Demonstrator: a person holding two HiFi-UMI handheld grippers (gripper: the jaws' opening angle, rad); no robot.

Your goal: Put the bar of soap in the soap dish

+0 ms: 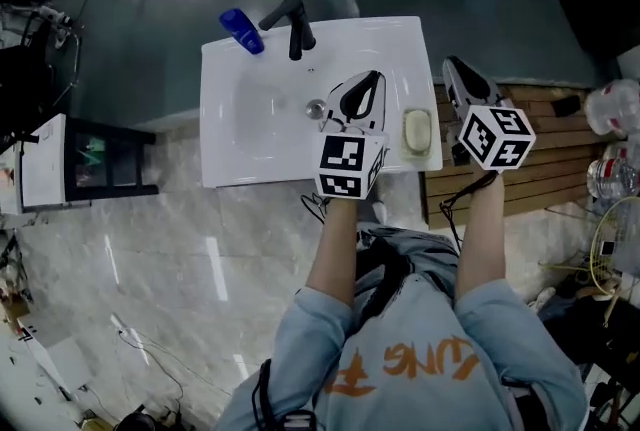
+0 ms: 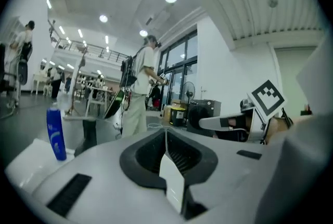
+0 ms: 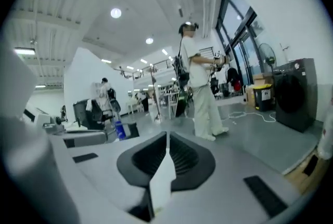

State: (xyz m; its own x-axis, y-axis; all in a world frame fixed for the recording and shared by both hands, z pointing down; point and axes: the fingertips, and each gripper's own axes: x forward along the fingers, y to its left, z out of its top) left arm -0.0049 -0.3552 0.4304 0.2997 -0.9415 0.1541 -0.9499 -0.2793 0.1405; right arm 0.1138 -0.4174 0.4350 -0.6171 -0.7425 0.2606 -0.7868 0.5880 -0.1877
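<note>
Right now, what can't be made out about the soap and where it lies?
- Head view: bar of soap too small to tell whether a dish lies under it.
- Both gripper views: aimed across the room, soap outside the frame.
- Head view: sink's near rim partly hidden by the left hand-held gripper.

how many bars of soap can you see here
1: the bar of soap lies on the right rim of the sink, to the right of the drain. The left gripper hangs over the basin and may hide a little of it.
</note>
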